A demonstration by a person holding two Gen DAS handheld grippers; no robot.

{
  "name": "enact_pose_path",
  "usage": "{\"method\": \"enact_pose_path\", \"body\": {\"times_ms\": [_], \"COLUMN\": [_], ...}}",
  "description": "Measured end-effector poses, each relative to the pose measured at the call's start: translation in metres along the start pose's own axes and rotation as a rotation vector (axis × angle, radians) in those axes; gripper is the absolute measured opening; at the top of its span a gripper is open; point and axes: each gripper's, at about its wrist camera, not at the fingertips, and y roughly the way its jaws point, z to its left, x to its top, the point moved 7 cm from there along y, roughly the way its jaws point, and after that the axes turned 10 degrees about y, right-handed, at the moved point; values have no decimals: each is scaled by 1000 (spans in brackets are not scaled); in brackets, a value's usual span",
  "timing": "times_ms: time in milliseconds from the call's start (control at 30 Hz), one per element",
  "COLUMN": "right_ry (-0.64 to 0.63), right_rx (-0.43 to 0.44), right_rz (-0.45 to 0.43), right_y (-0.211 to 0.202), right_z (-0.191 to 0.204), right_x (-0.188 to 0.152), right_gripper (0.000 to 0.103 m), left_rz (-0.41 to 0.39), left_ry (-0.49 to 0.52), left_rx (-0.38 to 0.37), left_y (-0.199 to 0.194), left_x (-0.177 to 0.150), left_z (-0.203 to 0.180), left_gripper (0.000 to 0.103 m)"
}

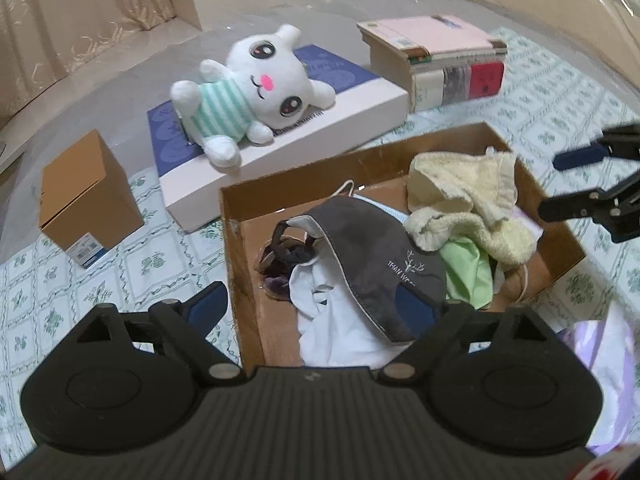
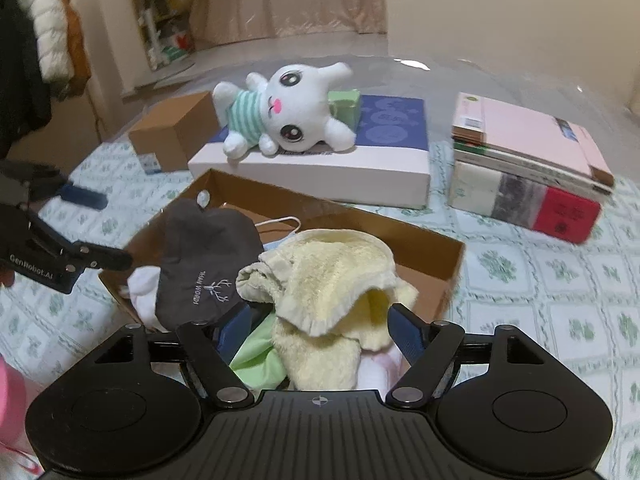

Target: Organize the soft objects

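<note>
Two open grippers above a box of soft things

Both the left gripper (image 1: pixel 316 300) and right gripper (image 2: pixel 320 324) stand wide open and hold nothing; the grey cloth (image 1: pixel 368 256) and yellow towel (image 2: pixel 332 276) lie loose in the cardboard box (image 1: pixel 236 240) just below them. That looks like a drop just finished. One soft thing is left outside: the plush (image 1: pixel 256 84), lying on the flat white box (image 1: pixel 304 128) at the far side. Next, I judge, a reach across to it, closing on its body and carrying it back to the box.
</note>
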Motion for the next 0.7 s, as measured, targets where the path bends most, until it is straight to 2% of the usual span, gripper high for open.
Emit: {"method": "enact_pose_path", "body": {"times_ms": [167,367,500,600,700], "right_ry": [51,74,87,77,95], "right_rx": [-42,-37,-21,-55,-65], "right_rz": [-14,-68,-117,-146,-170], "right_y": [-31,-81,-115,-133,-153], "right_z": [3,26,45,58,66], "right_x": [-10,-25,-38,-49,-64], "right_gripper": [76,76,76,76,76], "left_rz": [-65,-166,-220,-266,-303], "left_ry": [-77,-146,-152,-157,-182], "left_rx": [19,26,49,93,87], "left_y": [-36,-93,-132,-160,-186], "left_x": [-1,-13,-29,-44,-61], "left_z": [5,-2,-13,-22,-35], "left_gripper": [90,90,90,90,90]}}
